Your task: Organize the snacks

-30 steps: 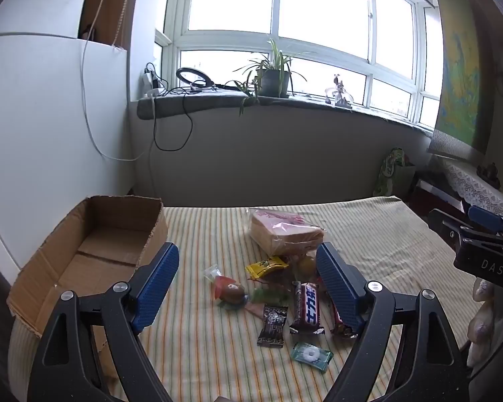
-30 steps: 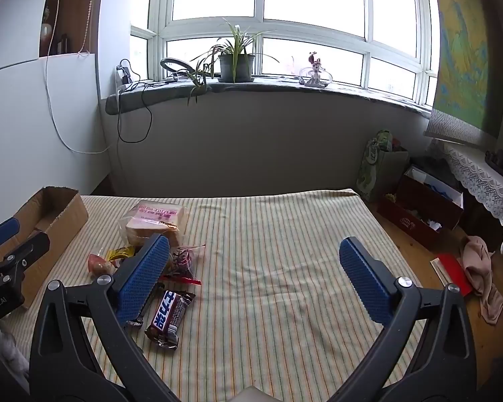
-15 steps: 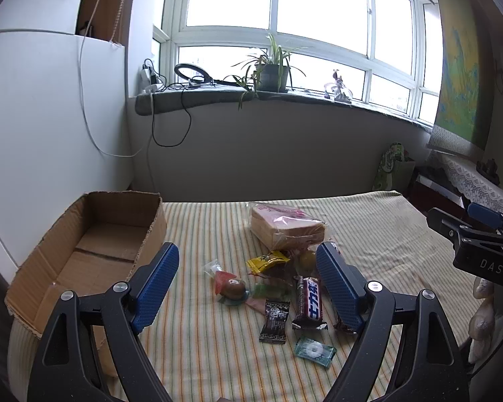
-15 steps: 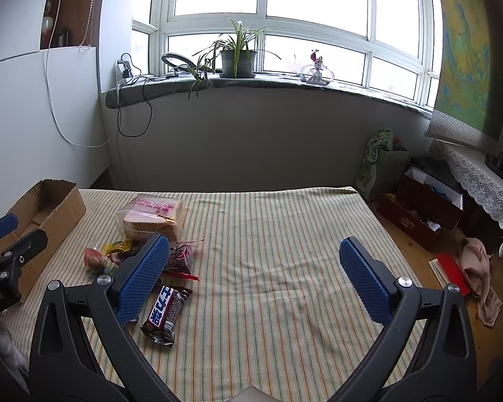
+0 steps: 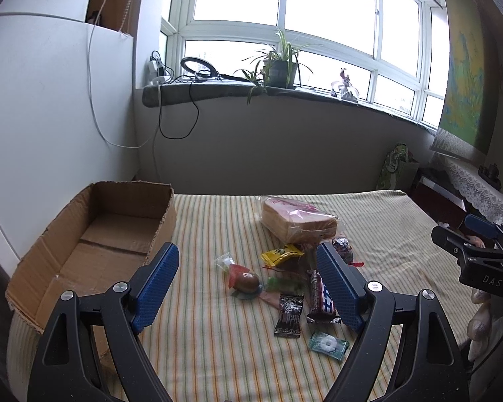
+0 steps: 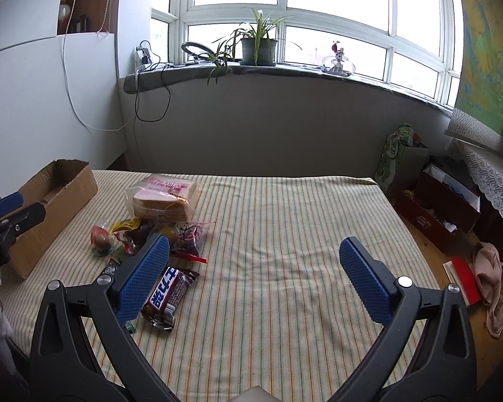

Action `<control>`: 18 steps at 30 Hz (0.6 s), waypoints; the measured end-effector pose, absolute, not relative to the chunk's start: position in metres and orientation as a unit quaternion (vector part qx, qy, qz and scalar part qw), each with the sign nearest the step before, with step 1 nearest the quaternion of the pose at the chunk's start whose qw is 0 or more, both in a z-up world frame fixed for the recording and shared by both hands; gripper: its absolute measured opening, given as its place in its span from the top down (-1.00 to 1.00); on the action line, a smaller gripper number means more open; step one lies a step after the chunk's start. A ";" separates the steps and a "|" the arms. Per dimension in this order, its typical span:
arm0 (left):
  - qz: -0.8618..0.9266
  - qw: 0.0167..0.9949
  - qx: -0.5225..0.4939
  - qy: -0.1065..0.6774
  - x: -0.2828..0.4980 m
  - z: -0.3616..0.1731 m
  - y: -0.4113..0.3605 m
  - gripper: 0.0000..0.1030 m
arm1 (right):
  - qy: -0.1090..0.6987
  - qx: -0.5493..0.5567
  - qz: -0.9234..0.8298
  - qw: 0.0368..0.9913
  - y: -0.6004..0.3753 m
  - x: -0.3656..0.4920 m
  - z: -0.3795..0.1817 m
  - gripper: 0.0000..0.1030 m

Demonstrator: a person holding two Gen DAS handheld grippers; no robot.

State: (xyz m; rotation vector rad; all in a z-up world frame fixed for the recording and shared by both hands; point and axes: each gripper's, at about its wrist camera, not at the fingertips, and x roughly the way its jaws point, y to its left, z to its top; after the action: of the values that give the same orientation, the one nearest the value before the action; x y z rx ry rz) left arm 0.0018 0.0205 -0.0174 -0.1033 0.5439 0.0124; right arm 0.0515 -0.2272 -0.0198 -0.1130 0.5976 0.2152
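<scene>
Snacks lie in a loose pile on the striped cloth: a bagged loaf of sliced bread, a yellow packet, a wrapped round sweet, a black sachet, a brown chocolate bar and a green mint packet. An open cardboard box stands empty at the left. My left gripper hangs open above the pile. My right gripper is open over bare cloth right of the pile, holding nothing.
The table ends at a grey wall under a windowsill with a potted plant and cables. On the floor to the right are a green bag, a red box and a pink cloth. A white wall panel stands left of the box.
Both views have tilted slightly, so the snacks and box sit a little lower and nearer in frame. Both grippers stay open; nothing on the cloth has moved.
</scene>
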 end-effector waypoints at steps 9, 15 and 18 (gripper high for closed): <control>-0.042 0.944 -0.034 0.324 0.013 -0.048 0.002 0.01 | 0.372 -0.031 0.176 0.911 -0.210 0.062 -0.053 -0.70; -0.069 0.929 -0.020 0.363 0.019 -0.071 -0.012 0.29 | 0.422 -0.009 0.204 0.883 -0.197 0.073 -0.079 -0.20; -0.074 0.921 -0.022 0.382 0.023 -0.081 -0.012 0.40 | 0.434 -0.004 0.209 0.876 -0.191 0.075 -0.086 -0.19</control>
State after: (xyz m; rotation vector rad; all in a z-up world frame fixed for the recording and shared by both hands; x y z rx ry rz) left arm 0.0229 -0.0120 -0.0808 -0.0451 0.7851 -0.1511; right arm 0.0754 -0.1914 -0.0858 -0.0091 0.9046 0.4368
